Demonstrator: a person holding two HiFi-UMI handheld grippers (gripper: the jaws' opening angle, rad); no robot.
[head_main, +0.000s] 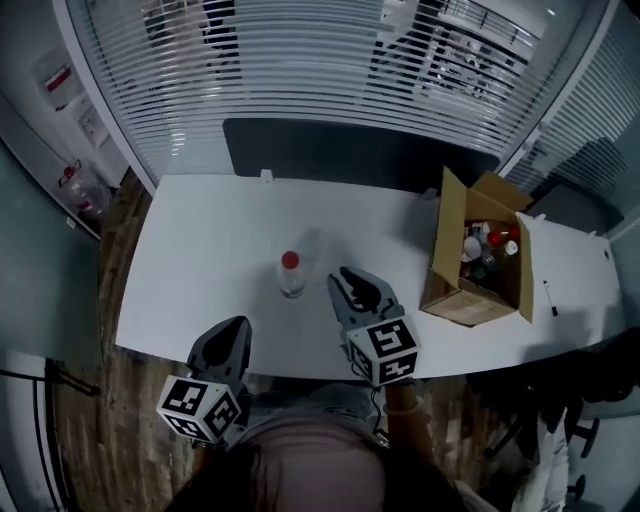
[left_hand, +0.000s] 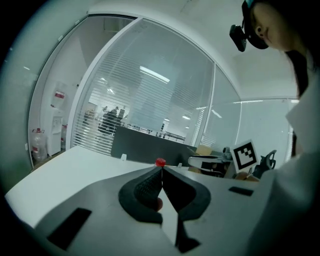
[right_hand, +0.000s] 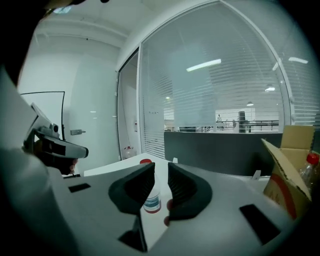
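Small red-capped bottle (head_main: 290, 275), upright: likely light, slippery, easily tipped; grip mid-body. Jaws of right gripper (right_hand: 161, 167) slightly parted, of left gripper (left_hand: 161, 168) closed; both empty.

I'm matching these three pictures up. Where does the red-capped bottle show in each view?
Head view: the red-capped bottle stands near centre, just left of the right gripper.
Left gripper view: only its red cap peeks above the tips of the shut jaws.
Right gripper view: the bottle sits low centre, seen through the gap between the parted jaws.
Shared landmark: the dark panel at the back.
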